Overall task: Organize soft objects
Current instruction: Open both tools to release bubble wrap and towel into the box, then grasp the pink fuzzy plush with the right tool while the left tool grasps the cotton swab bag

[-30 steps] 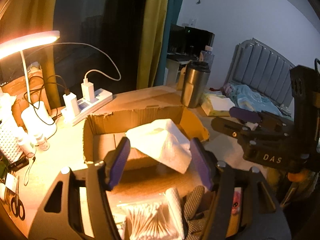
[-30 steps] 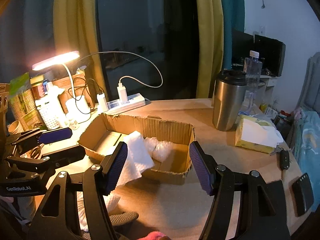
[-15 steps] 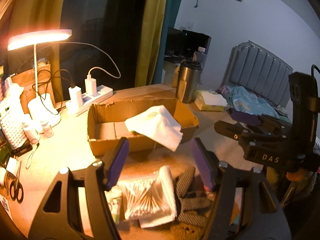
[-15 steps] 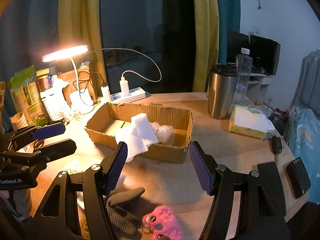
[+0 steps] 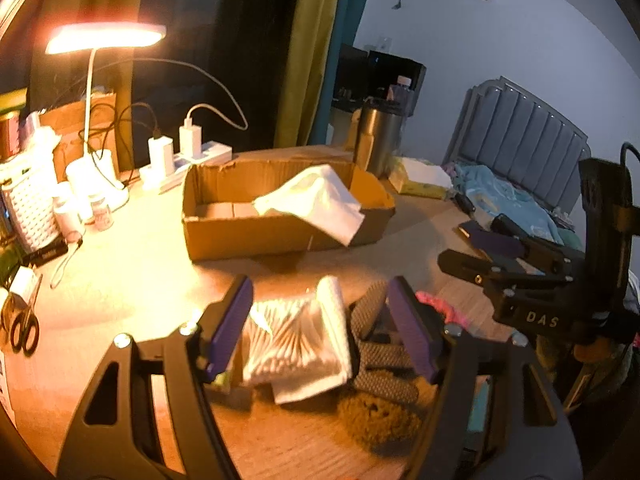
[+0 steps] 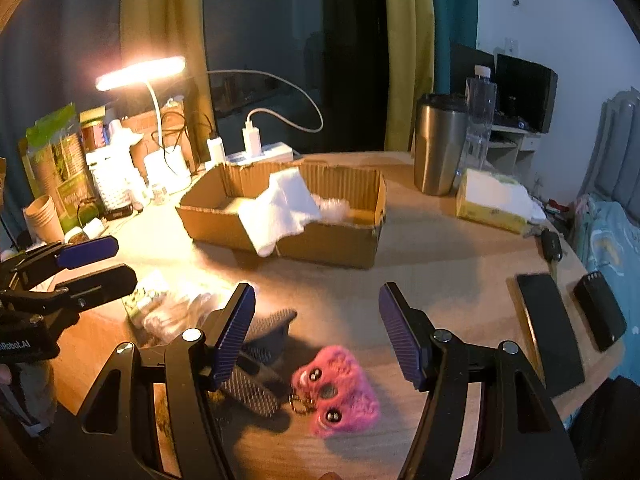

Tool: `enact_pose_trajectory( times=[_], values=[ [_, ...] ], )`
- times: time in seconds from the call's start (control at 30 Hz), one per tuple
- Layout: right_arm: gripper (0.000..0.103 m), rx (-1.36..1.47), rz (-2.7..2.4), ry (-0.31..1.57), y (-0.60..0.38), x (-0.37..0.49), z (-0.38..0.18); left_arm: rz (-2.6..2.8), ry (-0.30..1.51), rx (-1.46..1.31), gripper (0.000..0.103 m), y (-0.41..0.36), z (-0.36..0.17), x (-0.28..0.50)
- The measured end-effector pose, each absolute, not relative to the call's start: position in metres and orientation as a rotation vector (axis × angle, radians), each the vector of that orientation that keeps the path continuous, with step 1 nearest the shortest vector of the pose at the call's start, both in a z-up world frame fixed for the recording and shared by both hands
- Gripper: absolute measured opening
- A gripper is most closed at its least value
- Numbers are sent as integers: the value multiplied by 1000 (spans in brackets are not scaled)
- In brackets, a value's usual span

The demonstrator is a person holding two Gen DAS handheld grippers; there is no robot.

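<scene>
Nearest the right wrist camera, the right hand-held gripper (image 6: 317, 328) hangs over the wooden desk (image 6: 448, 280) with its purple-padded fingers wide apart and holding nothing. Just below them lies a fuzzy pink plush keychain with round eyes (image 6: 335, 395), and beside it to the left a grey knitted glove (image 6: 256, 360).

In the left wrist view the left hand-held gripper (image 5: 322, 326) is likewise spread open and empty. Between its fingers on the desk sit a clear packet of cotton swabs (image 5: 288, 340) resting on a folded white cloth (image 5: 334, 330), with the grey glove touching the cloth's right edge and a yellowish-brown sponge (image 5: 378, 420) nearer the camera.

Further back stands a shallow brown cardboard box (image 5: 248, 232). A white towel (image 5: 316, 204) is draped over its near wall, part inside and part hanging out; a crumpled white plastic wad (image 6: 334, 210) lies inside behind it.

Beyond the box stand a stainless steel tumbler (image 6: 438, 144), a yellow tissue pack (image 6: 492, 202), a white power strip (image 5: 188, 162) and a lit white desk lamp (image 5: 106, 36).
</scene>
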State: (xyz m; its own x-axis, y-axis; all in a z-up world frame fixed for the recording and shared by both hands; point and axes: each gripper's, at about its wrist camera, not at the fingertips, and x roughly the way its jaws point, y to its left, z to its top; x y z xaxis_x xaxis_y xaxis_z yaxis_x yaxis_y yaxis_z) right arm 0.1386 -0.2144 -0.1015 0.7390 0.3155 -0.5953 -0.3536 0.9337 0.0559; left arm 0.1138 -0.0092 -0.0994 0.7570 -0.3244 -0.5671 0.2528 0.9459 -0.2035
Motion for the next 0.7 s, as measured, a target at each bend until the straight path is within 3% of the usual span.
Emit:
enact_pose_trajectory(
  times=[0.7],
  values=[
    [68,-26,356,779,-232,145,-164,-265,779,-71,71,-22,-151,127]
  ],
)
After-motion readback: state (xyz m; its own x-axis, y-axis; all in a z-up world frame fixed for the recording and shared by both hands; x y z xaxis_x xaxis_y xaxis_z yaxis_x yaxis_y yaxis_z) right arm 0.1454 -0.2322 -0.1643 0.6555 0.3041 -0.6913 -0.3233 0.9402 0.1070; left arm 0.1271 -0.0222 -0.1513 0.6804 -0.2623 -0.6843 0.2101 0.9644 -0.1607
